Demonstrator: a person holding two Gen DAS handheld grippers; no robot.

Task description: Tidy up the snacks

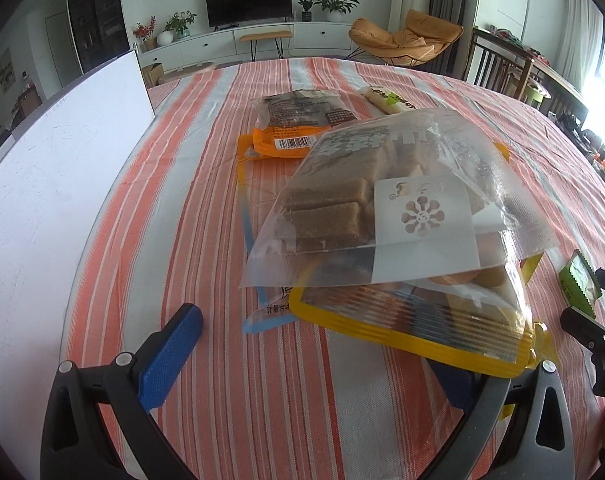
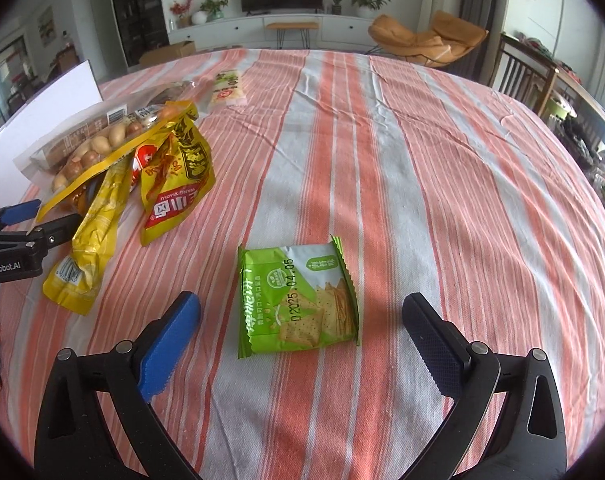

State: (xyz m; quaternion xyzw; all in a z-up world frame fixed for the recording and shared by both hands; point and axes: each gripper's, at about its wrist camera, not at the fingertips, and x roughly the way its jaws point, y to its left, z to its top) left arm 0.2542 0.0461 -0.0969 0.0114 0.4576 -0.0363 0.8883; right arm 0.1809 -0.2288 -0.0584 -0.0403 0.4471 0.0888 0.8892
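Observation:
A green cracker packet [image 2: 298, 300] lies flat on the striped tablecloth [image 2: 422, 160], between the two fingers of my right gripper [image 2: 302, 344]. That gripper is open wide and neither pad touches the packet. My left gripper [image 1: 316, 364] is open too, at the near edge of a pile of snack bags. On top of the pile is a clear bag of brown cake bars [image 1: 362, 208]; under it a yellow-edged clear bag [image 1: 422, 320] drapes over and hides my right-hand finger. The blue left finger [image 1: 174, 344] is bare on the cloth.
An orange bag [image 1: 298, 124] and a white-and-green packet [image 1: 386, 100] lie farther back. Yellow packets [image 2: 174, 168] spill from the pile's right side. A white board [image 1: 62, 160] stands along the table's left edge. Chairs [image 2: 522, 76] stand at the far right.

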